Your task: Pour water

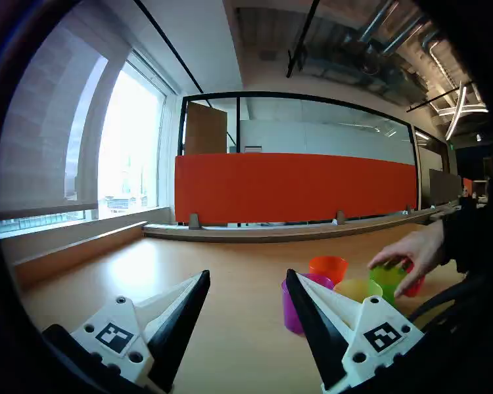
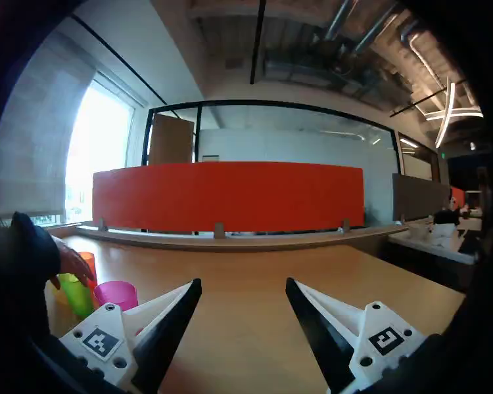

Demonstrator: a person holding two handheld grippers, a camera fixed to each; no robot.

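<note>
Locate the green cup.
Left gripper view, right side: the green cup sits under a hand, beside the yellow cup; right gripper view, far left, by the pink cup.

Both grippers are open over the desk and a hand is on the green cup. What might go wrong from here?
1. The purple cup stands close beside the yellow cup; grabbing it with the left gripper may topple its neighbour.
2. A hand rests on the green cup; jaws closing there might pinch it.
</note>
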